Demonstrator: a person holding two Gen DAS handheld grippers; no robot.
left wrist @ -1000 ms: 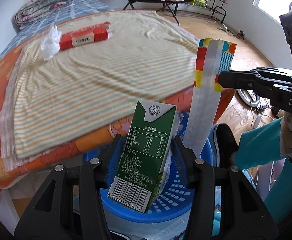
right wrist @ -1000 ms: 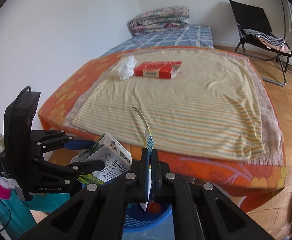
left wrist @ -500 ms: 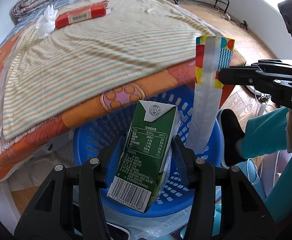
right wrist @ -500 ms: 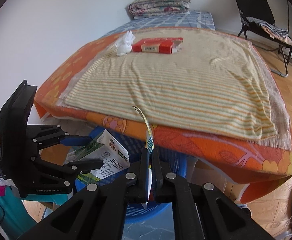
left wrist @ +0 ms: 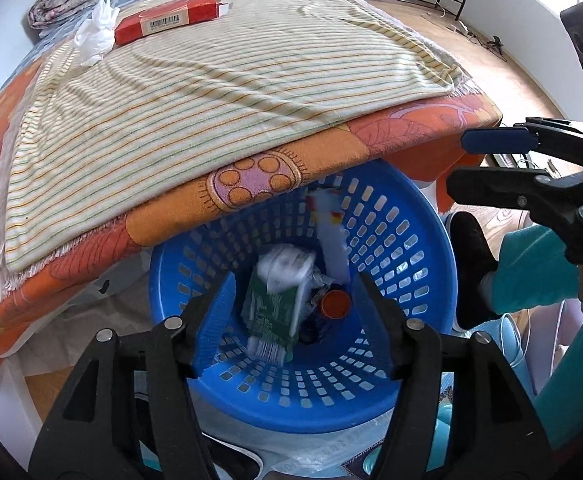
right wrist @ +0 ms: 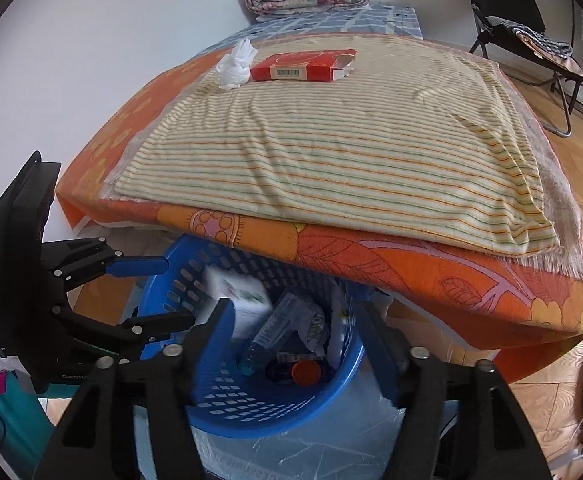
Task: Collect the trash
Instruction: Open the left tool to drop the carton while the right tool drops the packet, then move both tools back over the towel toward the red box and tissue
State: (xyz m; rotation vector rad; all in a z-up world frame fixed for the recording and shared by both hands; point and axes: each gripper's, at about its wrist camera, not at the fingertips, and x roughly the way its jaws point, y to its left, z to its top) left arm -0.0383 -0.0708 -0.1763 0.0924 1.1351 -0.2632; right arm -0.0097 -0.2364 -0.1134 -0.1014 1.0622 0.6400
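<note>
1. Left gripper (left wrist: 291, 312) gapes wide, empty, above the blue basket (left wrist: 431, 240).
2. Green carton (left wrist: 275, 300), motion-blurred, probably mid-fall inside it.
3. Right gripper (right wrist: 295, 332) equally spread, holding nothing.

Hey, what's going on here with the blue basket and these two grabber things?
A person is clearing trash off a bed into a blue basket. Both tools, left and right, are open over it, and a blurred green carton and a long wrapper are dropping in among a bottle and other rubbish. A red box and crumpled white tissue are on the striped blanket.
</note>
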